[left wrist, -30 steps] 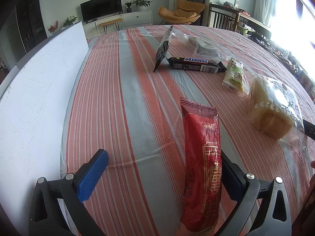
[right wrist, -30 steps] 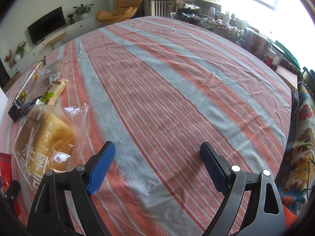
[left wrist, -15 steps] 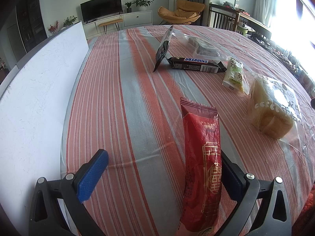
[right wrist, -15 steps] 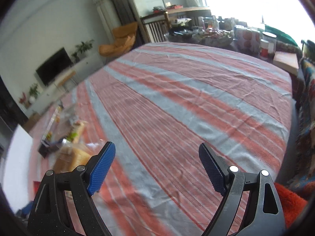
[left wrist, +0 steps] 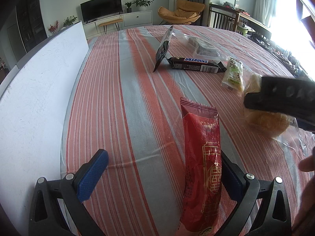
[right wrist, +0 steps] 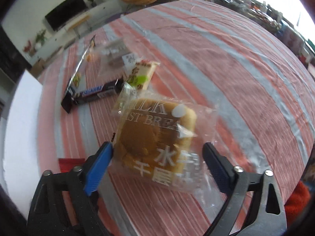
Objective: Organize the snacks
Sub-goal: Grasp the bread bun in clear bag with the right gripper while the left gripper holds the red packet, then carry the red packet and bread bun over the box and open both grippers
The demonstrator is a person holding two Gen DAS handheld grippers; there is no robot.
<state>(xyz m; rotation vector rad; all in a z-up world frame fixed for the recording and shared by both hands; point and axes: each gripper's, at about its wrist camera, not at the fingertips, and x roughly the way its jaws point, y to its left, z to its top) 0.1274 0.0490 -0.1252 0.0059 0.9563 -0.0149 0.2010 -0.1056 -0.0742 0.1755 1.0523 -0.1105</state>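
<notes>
Snack sorting on the striped tablecloth [left wrist: 122, 102], seen from both wrist cameras. My left gripper [left wrist: 163, 169] stands with its jaws wide apart and grips nothing; the red snack packet [left wrist: 200, 157] lies lengthwise on the cloth between them, close against the right-hand pad, while the blue left-hand pad [left wrist: 92, 175] is well clear of it. Whether that right-hand pad actually touches the packet I cannot tell. A white board [left wrist: 35, 90] runs along the left edge of the table. Farther up the cloth lie a Snickers bar [left wrist: 195, 64], a dark foil packet [left wrist: 164, 49] propped up on edge just beside it, a clear bag of dark pieces [left wrist: 202, 48] behind it, and a small green-and-cream packet [left wrist: 233, 74] to its right. My right gripper [right wrist: 157, 161] has just been opening its jaws and now holds them at full spread over the bagged milk toast bread [right wrist: 157, 135], which lies on the cloth between the two pads; the blue pad [right wrist: 98, 167] sits just at the loaf's left edge and the dark pad is apart from the wrapper, so the bread is straddled, not clamped. In the left wrist view this gripper crosses the loaf as a dark blurred bar at far right. The Snickers bar and the green-and-cream packet lie just beyond the bread.
</notes>
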